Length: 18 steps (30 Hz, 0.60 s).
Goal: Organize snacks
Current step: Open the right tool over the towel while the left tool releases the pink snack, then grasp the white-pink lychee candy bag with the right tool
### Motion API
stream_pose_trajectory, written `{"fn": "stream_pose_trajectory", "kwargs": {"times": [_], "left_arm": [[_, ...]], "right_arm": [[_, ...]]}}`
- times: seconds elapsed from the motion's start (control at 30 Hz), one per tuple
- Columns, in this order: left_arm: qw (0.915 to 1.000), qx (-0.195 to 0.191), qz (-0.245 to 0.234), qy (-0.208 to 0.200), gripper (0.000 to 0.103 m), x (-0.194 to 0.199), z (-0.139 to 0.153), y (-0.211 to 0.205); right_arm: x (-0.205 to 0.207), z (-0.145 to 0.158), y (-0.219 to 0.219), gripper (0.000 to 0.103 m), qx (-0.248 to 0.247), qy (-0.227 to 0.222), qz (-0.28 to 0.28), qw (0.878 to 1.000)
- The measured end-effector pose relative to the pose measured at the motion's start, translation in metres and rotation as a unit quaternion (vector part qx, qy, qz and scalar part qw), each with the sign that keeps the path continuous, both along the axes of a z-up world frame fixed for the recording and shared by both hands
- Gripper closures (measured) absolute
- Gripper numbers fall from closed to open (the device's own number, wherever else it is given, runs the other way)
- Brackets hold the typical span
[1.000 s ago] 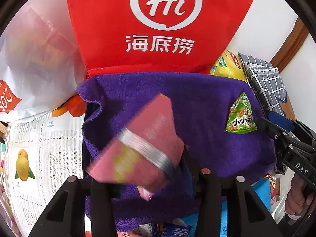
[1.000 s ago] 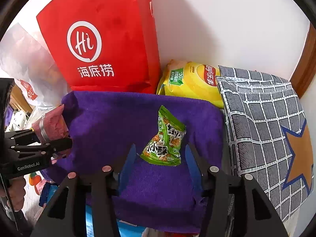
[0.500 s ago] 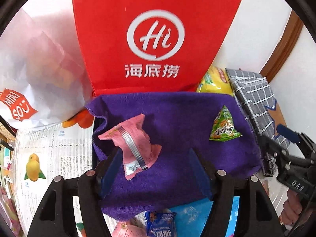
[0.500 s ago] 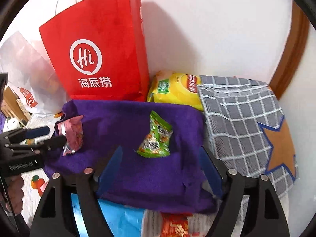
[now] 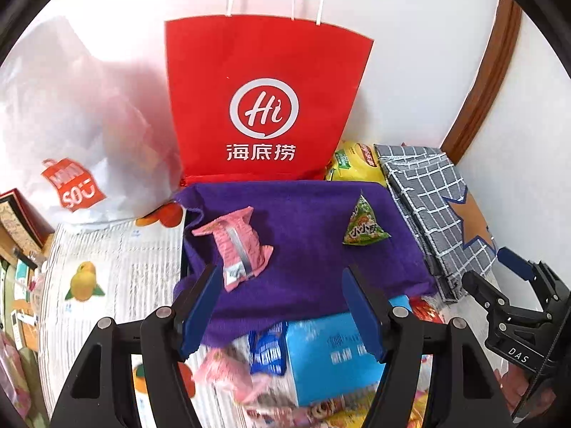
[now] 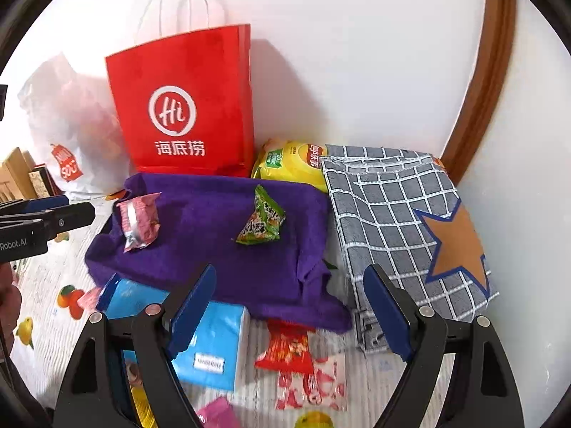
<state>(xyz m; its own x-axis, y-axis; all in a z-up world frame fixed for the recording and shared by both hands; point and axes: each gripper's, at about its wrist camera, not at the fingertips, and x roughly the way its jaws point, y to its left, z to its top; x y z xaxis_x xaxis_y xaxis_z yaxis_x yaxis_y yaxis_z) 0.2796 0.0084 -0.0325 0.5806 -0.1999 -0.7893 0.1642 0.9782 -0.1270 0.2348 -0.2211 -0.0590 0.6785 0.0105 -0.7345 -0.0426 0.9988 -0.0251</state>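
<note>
A red paper bag (image 5: 267,107) stands upright against the wall, a white plastic bag (image 5: 71,125) beside it; what either holds cannot be seen. In front lies one purple towel (image 5: 303,267), spread over something low, and just beside it a grey checked cloth (image 6: 392,221) with an orange star. A yellow chip bag (image 6: 289,162) sits behind, between the red bag and the checked cloth.

Two snack packets rest on the towel, well apart: one pink packet (image 5: 237,246) and one green packet (image 5: 362,226). Near the towel's front edge on the surface (image 5: 117,249) lie a blue box (image 6: 210,342) and a red packet (image 6: 285,347).

The left tongs (image 5: 282,306) hover level just short of the pink packet, spread wide and released. The right tongs (image 6: 289,310) hang over the towel's front edge, likewise released, grasping nothing.
</note>
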Motion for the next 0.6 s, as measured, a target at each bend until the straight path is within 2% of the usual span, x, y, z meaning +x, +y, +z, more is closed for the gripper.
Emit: {"fn": "stream_pose_trajectory", "kwargs": {"times": [0.23,0.37,0.6], "left_arm": [[0.9997,0.004,0.024,-0.001,0.035,-0.040,0.005,0.015],[0.9994,0.019,0.029,0.002,0.035,-0.061,0.004,0.020],[0.9991,0.016,0.035,0.018,0.035,-0.087,-0.005,0.030]], "right_arm": [[-0.039,0.006,-0.004,0.019,0.040,-0.011,0.012,0.999],[-0.056,0.004,-0.004,0.019,0.044,-0.004,0.017,0.999],[-0.082,-0.004,-0.014,0.018,0.067,0.000,0.015,0.998]]}}
